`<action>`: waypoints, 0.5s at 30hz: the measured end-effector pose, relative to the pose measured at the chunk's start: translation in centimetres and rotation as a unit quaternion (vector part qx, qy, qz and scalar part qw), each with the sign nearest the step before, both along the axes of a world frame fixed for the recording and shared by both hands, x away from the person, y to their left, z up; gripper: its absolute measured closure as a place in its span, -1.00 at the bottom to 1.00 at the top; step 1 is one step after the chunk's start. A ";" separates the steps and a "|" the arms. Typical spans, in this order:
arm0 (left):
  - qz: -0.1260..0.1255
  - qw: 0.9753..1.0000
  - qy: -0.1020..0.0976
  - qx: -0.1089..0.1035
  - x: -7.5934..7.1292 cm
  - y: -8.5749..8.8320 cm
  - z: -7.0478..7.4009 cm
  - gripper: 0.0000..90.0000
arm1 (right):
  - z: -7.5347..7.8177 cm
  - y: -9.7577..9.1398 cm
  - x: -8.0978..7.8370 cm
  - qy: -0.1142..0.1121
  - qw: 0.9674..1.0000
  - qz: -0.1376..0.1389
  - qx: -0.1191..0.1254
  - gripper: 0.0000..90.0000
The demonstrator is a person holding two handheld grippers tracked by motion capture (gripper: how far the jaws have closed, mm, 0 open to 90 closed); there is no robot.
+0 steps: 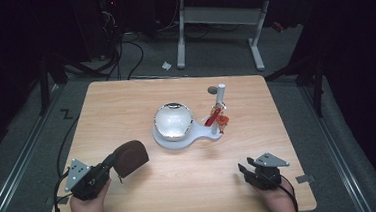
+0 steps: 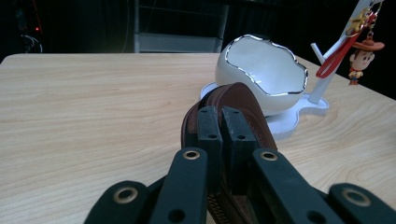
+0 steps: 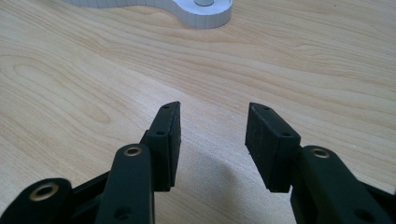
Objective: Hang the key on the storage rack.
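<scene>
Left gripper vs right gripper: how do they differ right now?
The left gripper is shut on a brown zip pouch; the right gripper is open, with bare table between its jaws. In the high view the left gripper sits at the table's near left, angled towards the white bowl, while the right gripper sits at the near right. Both are black, two-jawed, hand-held and low over the wood.

Brown zip pouch [image 1: 130,157] in left hand-held gripper [image 1: 110,161]
</scene>
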State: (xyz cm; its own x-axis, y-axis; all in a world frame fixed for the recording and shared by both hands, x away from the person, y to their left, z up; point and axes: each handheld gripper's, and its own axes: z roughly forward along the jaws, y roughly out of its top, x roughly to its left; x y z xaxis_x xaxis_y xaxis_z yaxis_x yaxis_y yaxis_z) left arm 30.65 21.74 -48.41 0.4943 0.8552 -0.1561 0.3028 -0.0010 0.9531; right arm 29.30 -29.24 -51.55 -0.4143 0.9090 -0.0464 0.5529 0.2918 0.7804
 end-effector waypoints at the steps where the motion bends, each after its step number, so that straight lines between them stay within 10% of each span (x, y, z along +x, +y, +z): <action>1: -0.001 1.000 0.000 0.002 0.0 -0.1 0.1 0.94 | 0.0 0.0 0.0 0.000 1.000 -0.001 0.002 0.24; 15: -0.002 1.000 0.009 0.000 0.9 -2.2 0.8 0.94 | 0.3 -0.4 0.0 -0.005 1.000 0.005 0.010 0.26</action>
